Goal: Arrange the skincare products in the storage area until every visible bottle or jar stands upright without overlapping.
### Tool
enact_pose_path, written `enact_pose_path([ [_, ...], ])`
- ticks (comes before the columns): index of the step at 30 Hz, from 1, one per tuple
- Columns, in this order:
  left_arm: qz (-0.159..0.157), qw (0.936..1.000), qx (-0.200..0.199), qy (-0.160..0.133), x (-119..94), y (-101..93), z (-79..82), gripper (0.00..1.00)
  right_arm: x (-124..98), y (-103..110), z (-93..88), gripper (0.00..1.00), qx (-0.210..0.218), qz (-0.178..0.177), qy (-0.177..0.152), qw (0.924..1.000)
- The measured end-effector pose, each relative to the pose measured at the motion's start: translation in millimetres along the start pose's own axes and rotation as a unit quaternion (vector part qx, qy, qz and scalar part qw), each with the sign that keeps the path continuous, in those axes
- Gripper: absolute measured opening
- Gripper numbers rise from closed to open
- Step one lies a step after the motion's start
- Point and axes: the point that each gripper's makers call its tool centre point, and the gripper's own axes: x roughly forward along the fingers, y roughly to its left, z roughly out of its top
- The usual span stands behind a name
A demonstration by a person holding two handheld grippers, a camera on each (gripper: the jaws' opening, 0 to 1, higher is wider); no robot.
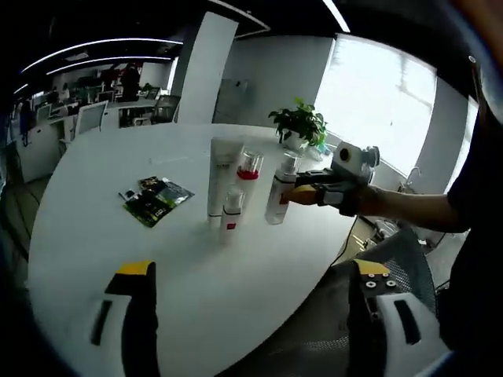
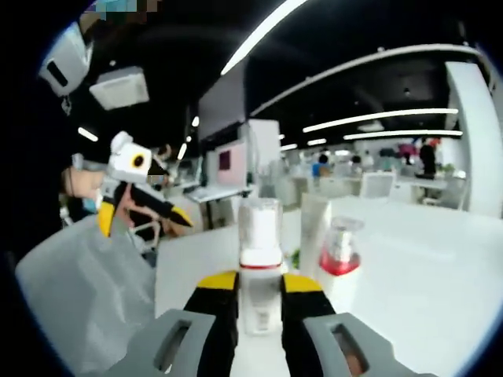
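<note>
Right gripper view: right hand-held gripper [image 2: 258,292] clamped on upright clear-capped bottle [image 2: 259,263] — placement step, near the worktop's [image 1: 118,259] window-side edge beside red-capped bottle [image 1: 249,166] and white tube [image 1: 221,177]. Next: release cleanly. Left hand-held gripper [image 1: 251,287] open, idle.

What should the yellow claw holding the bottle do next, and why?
Probably open and back away. The right gripper is shut on the clear-capped bottle, which stands upright on the white table beside the white tube and the red-collared bottle, not overlapping them.
</note>
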Motion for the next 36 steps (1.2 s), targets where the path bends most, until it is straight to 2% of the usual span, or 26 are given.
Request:
enact_pose_path([
  [7,0.006,0.9993,0.021,0.031,11,10.9,-22.9,0.96,6,-5,-18.0,0.12,-0.007,0.01,-0.002,0.9999],
  [11,0.006,0.9982,0.043,0.041,15,9.0,-28.2,0.96,11,-11,-27.3,0.12,-0.021,0.005,-0.001,0.9998],
  [17,0.003,0.999,0.034,0.029,20,9.1,-27.7,0.96,16,-16,-42.5,0.12,-0.026,0.003,0.008,0.9996],
  [27,-0.004,0.9985,0.043,0.036,32,11.5,-33.9,0.96,30,-22,-49.8,0.12,-0.042,0.015,0.004,0.999],
  [33,-0.009,0.9987,0.044,0.024,35,7.9,-30.5,0.96,36,-23,-51.0,0.12,-0.051,0.02,-0.002,0.9985],
  [36,-0.009,0.9987,0.043,0.023,37,7.2,-34.7,0.95,38,-24,-52.0,0.12,-0.051,0.023,-0.007,0.9984],
])
